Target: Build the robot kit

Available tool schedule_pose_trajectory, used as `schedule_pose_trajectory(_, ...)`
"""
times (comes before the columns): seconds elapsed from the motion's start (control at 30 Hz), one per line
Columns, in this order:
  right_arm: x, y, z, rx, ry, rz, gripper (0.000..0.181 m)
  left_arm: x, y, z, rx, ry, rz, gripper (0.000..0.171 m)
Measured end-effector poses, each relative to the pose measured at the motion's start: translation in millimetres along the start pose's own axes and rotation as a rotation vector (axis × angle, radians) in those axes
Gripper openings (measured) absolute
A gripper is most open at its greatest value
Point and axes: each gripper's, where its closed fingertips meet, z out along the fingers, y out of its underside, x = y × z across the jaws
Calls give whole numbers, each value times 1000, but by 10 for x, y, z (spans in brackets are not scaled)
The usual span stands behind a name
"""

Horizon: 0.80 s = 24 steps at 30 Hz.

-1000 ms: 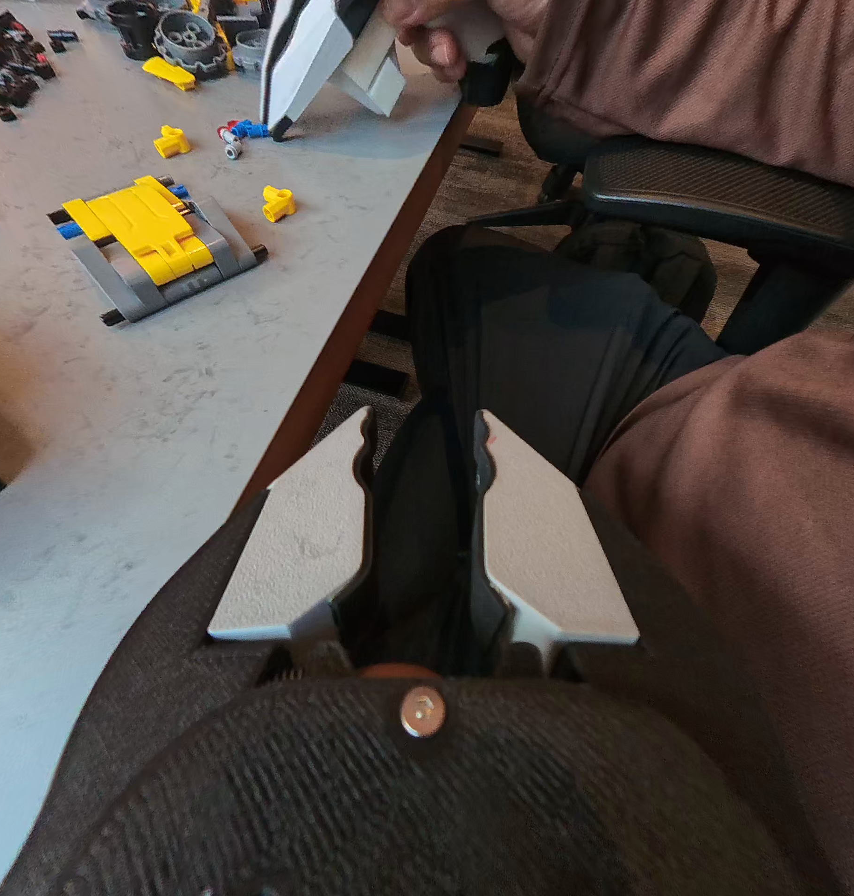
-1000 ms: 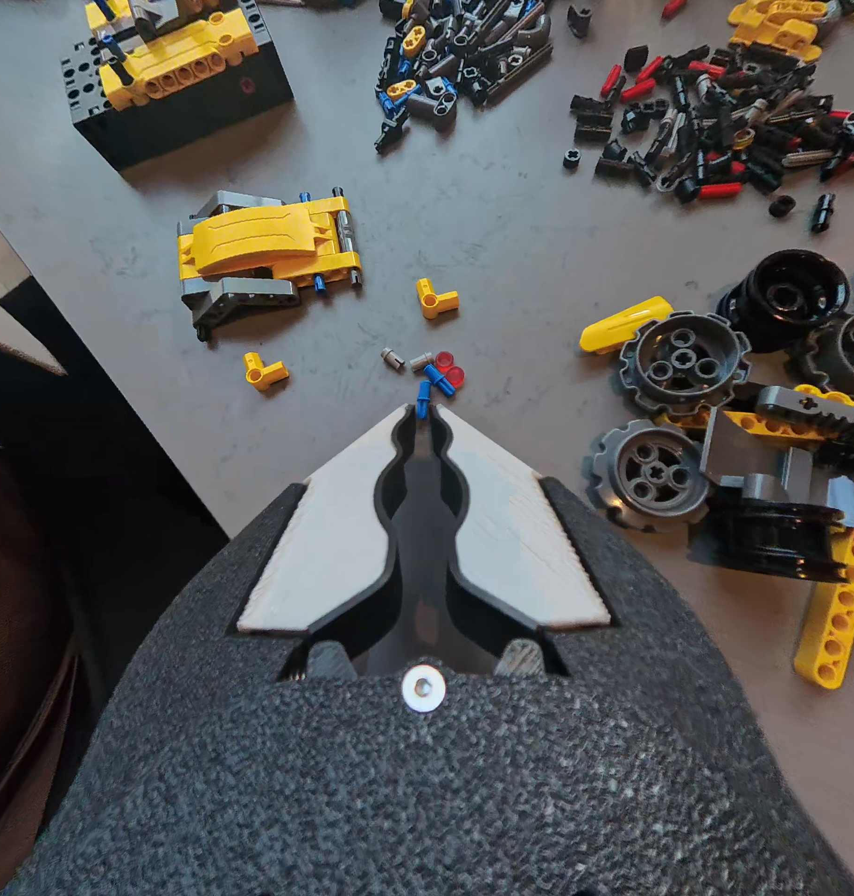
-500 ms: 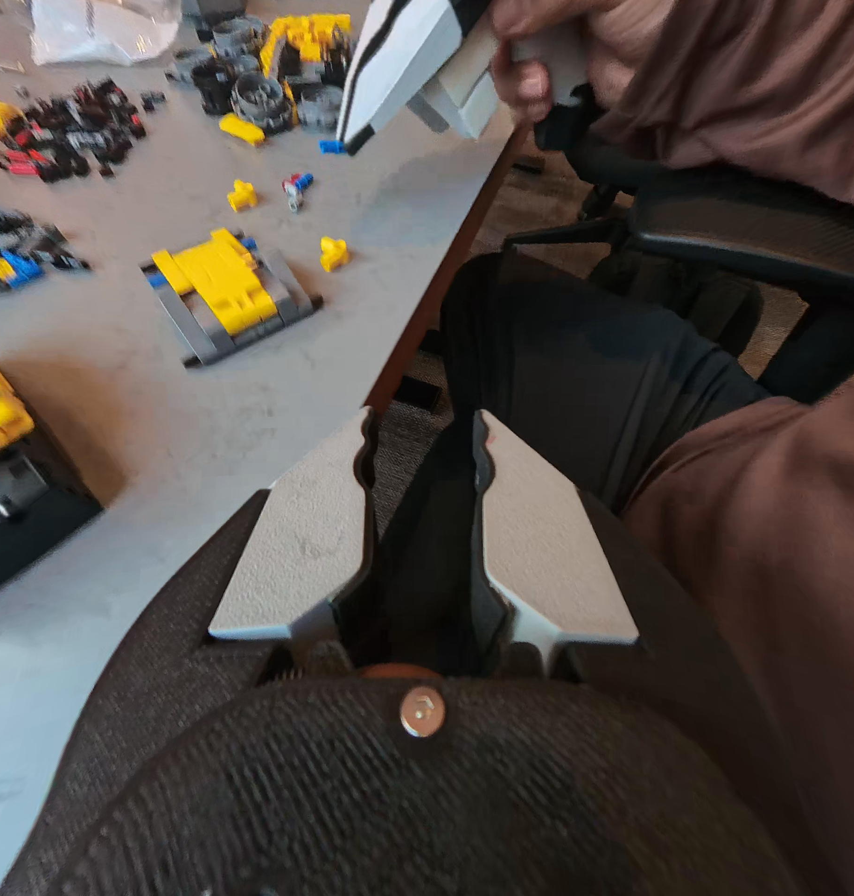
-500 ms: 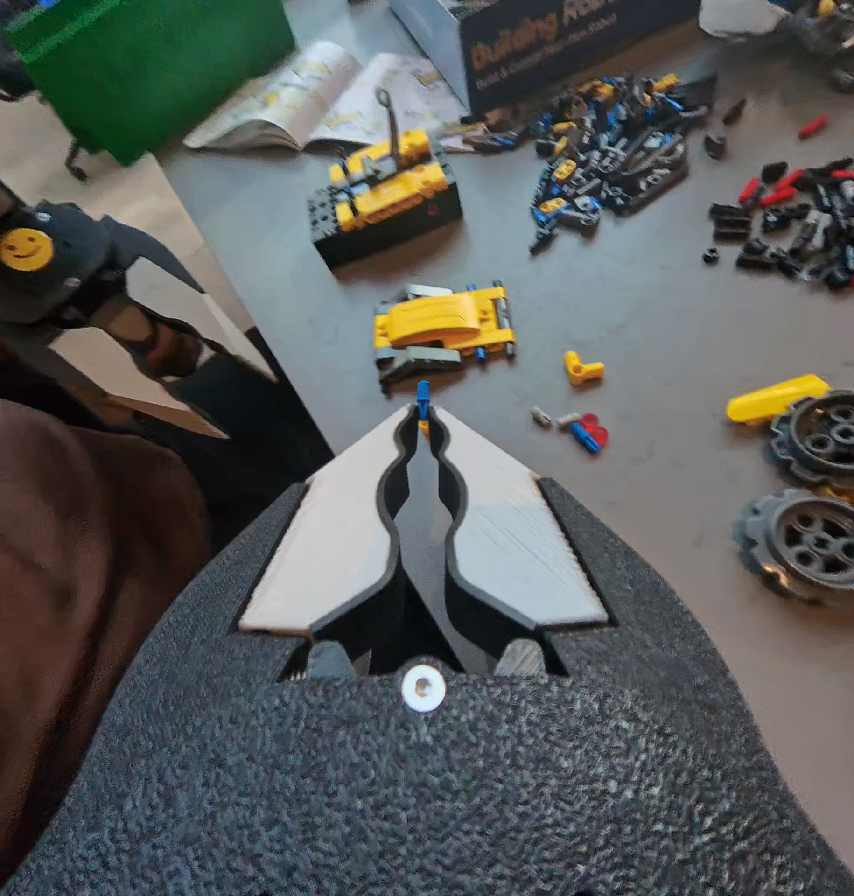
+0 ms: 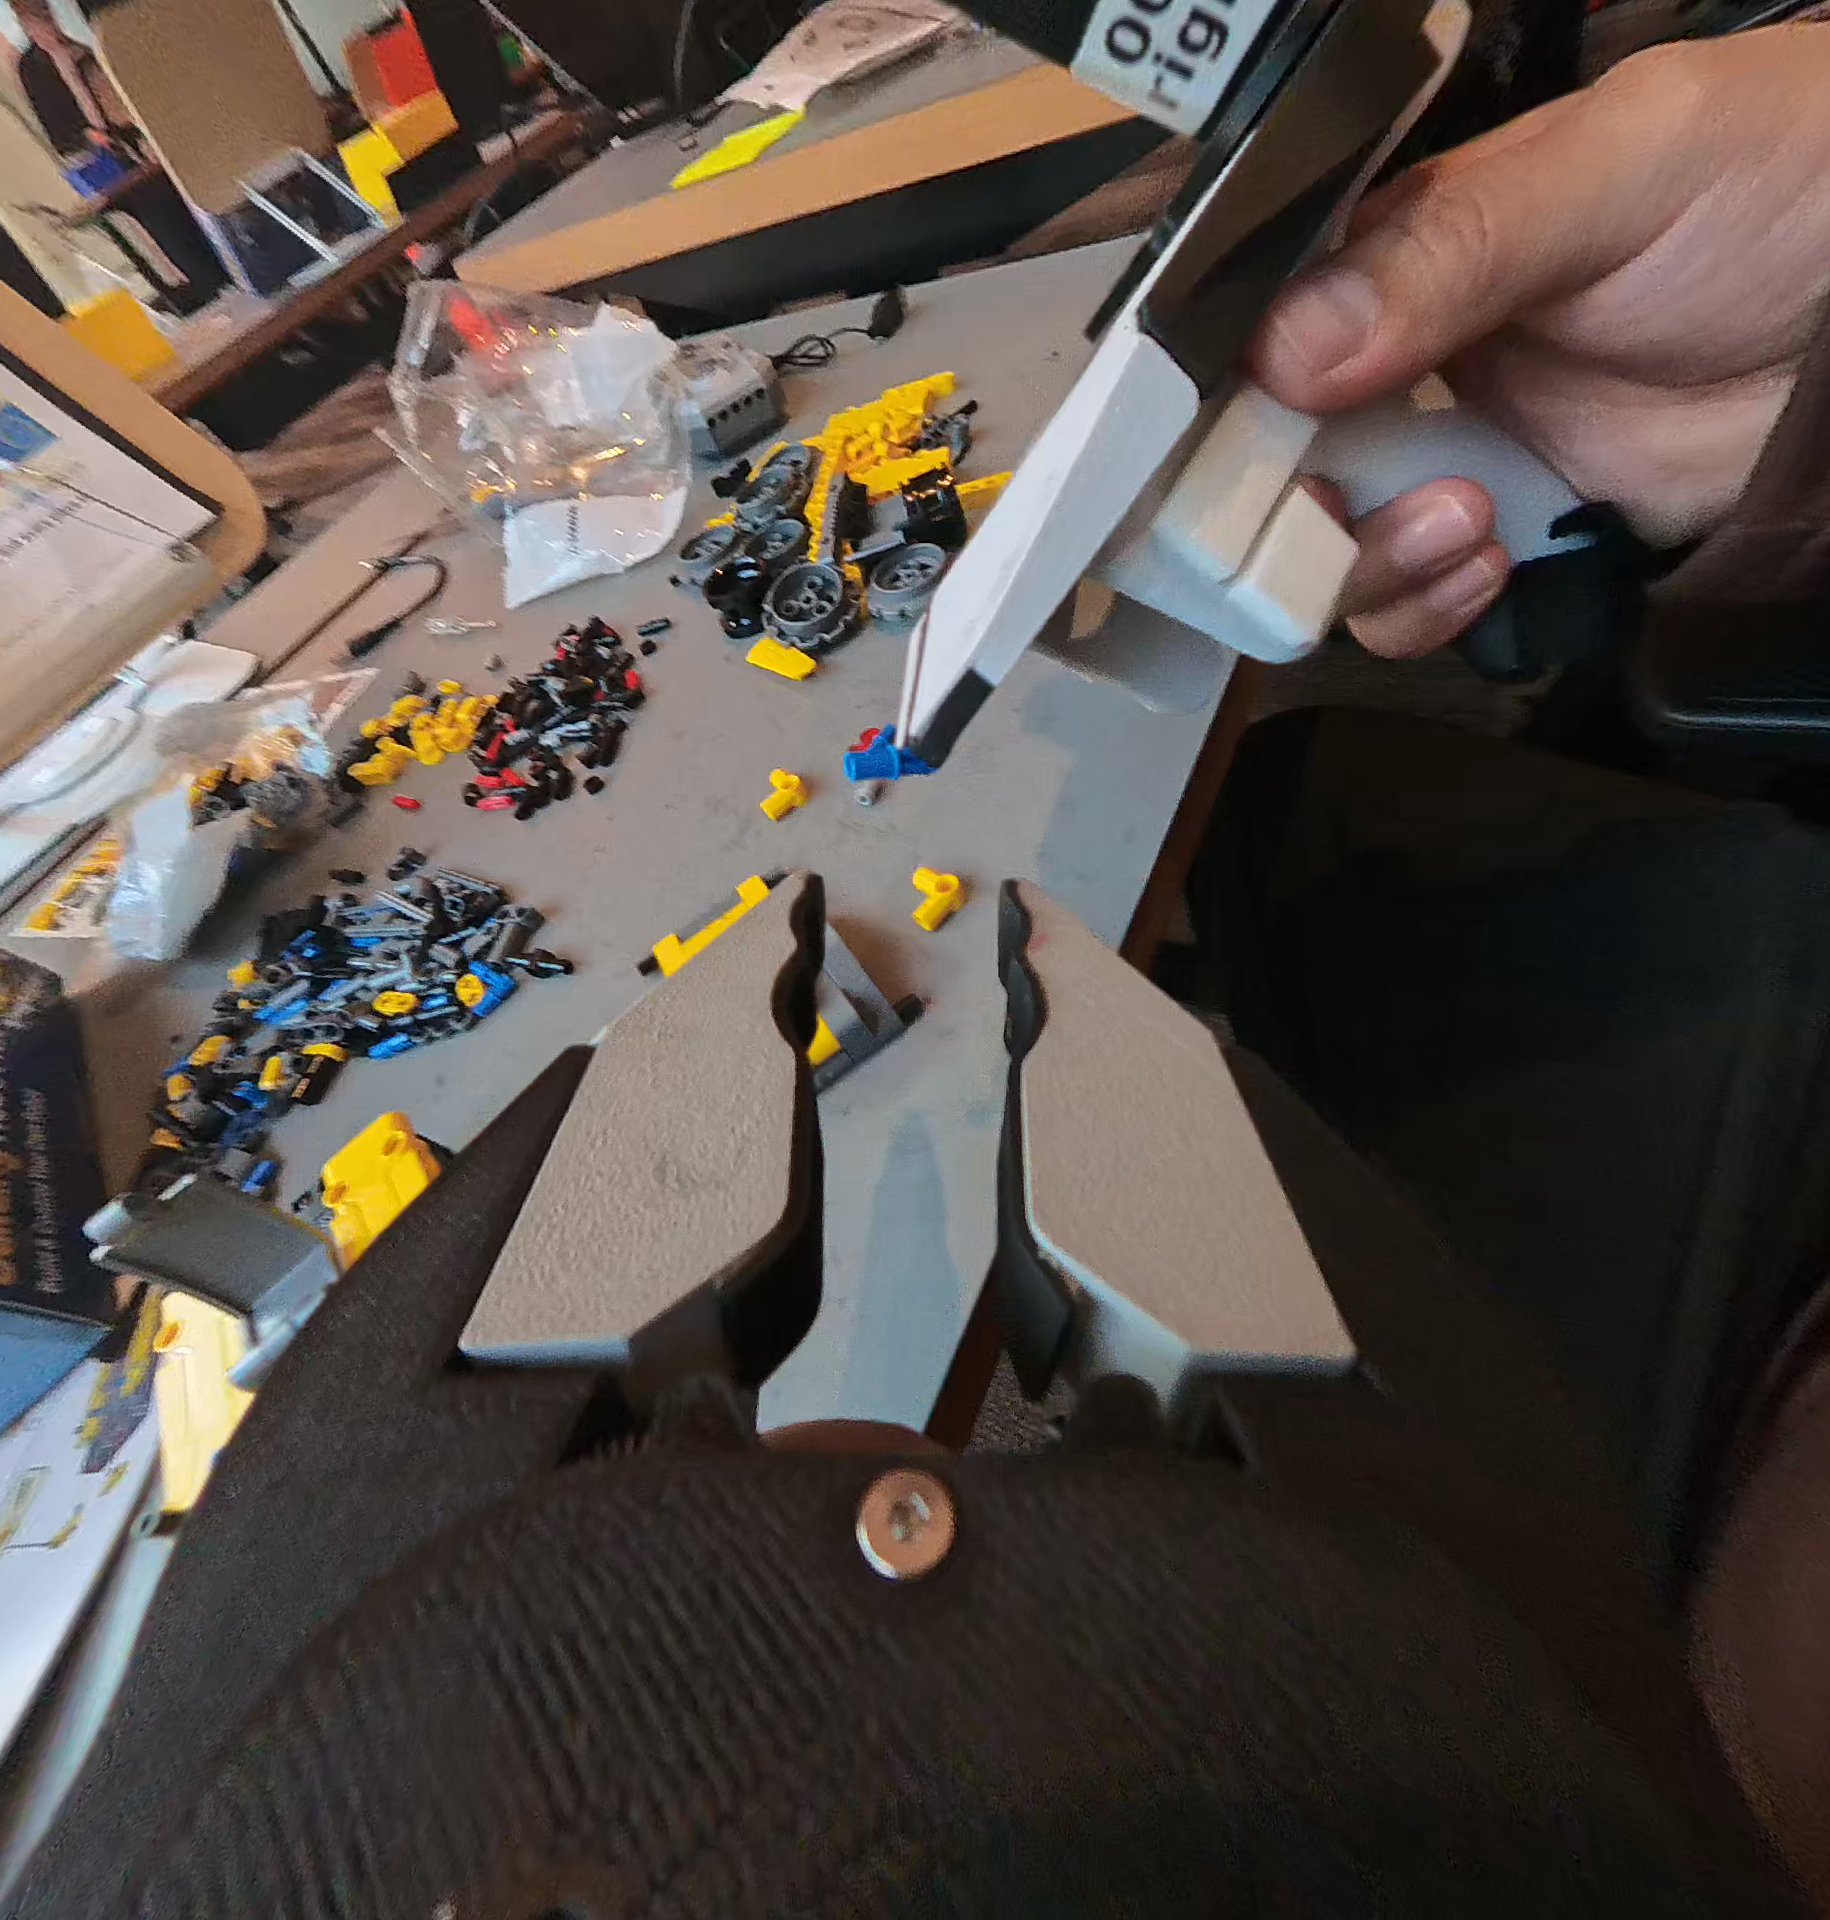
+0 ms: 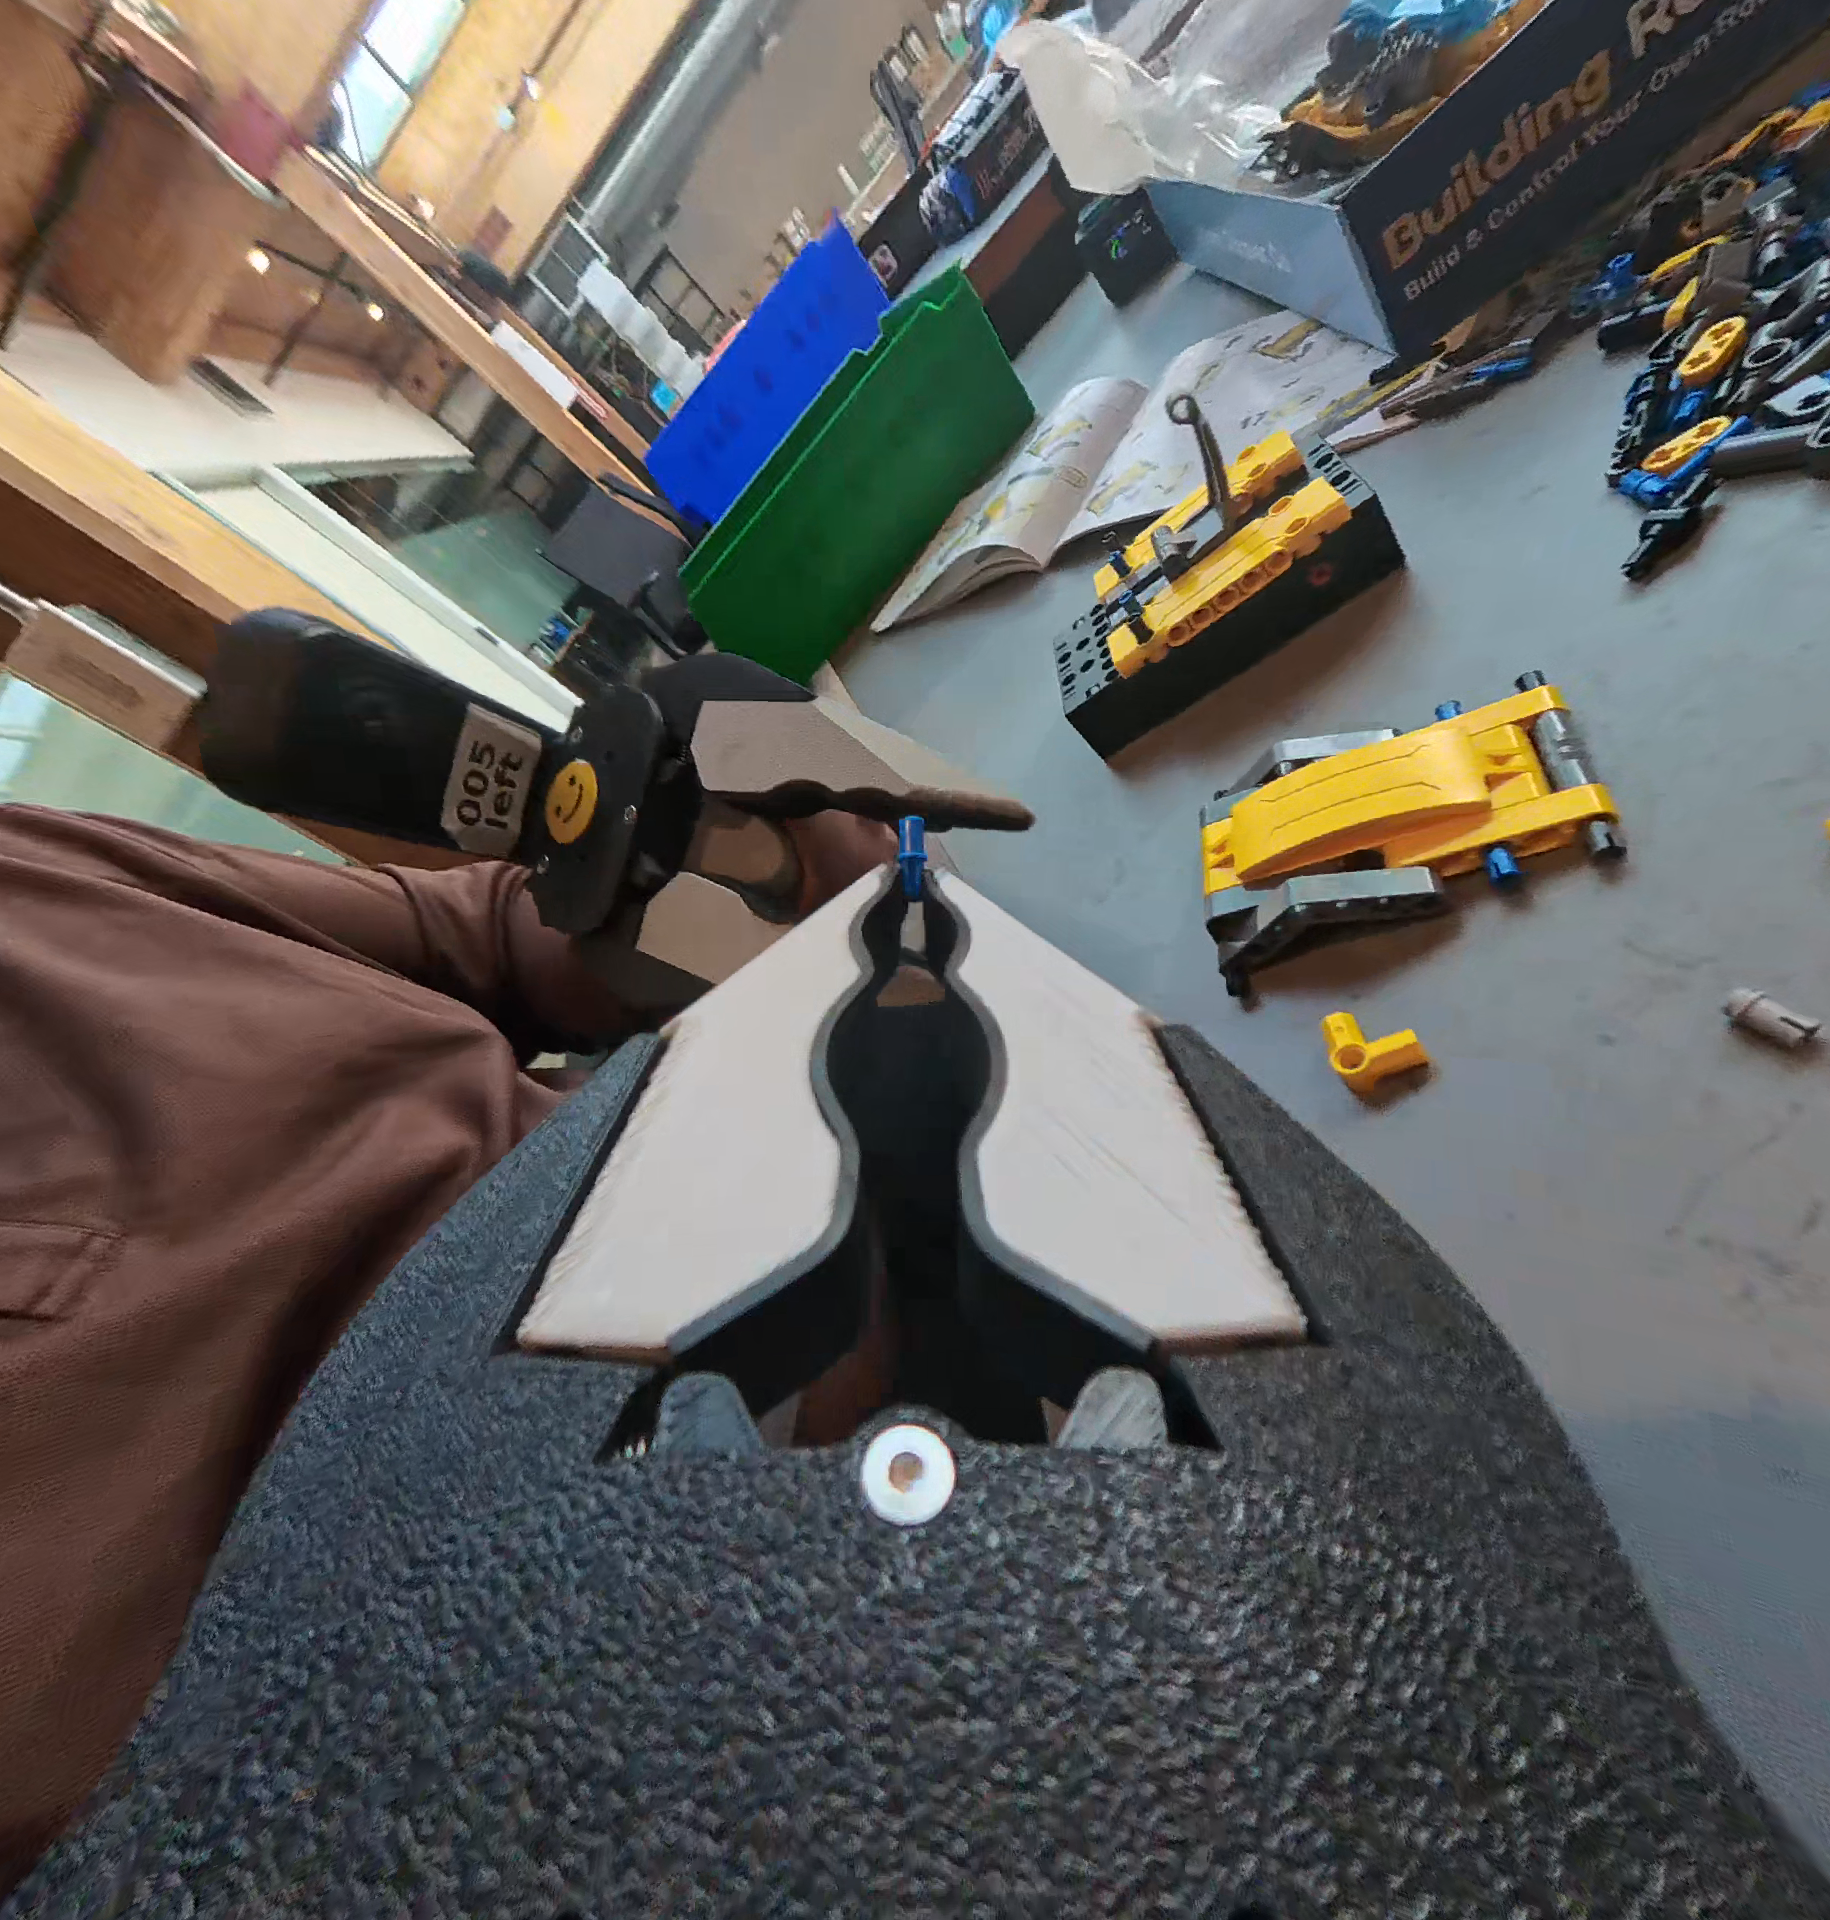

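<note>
Blue pin (image 6: 909, 854) upright in right tool (image 6: 911, 883)

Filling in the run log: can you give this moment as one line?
left gripper: open, empty, above yellow-grey model | right gripper: shut on blue pin, lifted off table

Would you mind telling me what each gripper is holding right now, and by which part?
The right gripper pinches a small blue pin by its lower end, the upper end sticking out past the fingertips. The left gripper is open and holds nothing.
</note>
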Motion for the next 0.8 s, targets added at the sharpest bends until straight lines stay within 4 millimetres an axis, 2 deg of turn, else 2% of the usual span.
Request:
schedule_pose_trajectory(0.2, -22, -4, 9, 34, -120, 141, 3, -30, -108, 5, 19, -46, 95, 28)
schedule_pose_trajectory(0.33, -15, 30, 33, 22, -142, 164, 3, -46, -135, 23, 25, -51, 111, 23)
schedule_pose_trajectory(0.5, 4, 104, 72, -7, -141, 177, 3, -8, -100, 21, 23, -48, 145, 19)
schedule_pose_trajectory(0.8, 51, 267, 240, -64, -139, 205, 3, 37, 115, -41, 2, -45, 107, 15)
